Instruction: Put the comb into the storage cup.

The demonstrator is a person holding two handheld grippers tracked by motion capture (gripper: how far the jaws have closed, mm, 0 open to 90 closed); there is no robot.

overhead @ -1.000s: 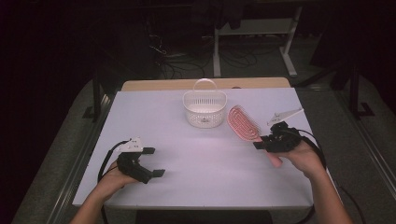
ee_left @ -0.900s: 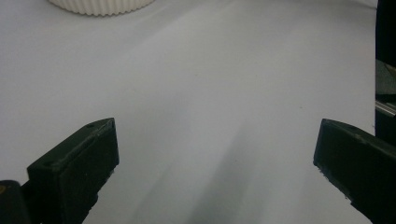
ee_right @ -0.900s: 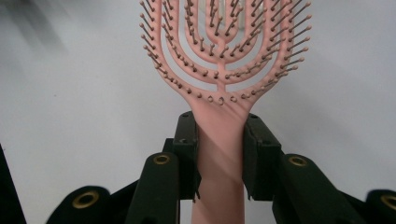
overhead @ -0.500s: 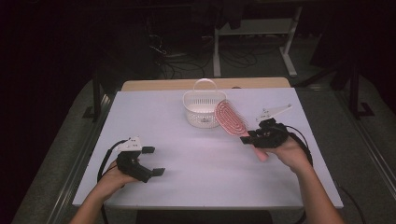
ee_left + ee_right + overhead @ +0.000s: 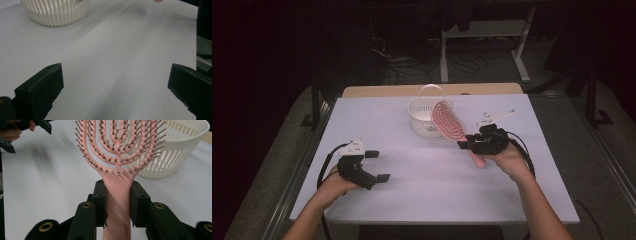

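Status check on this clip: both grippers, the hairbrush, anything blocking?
Right gripper shut on pink hairbrush handle, brush head raised beside white basket. Left gripper open, empty, low over table. Nothing in the way.

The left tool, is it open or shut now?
Open. In its own view, the left tool has its two jaws far apart with only bare white table between them.
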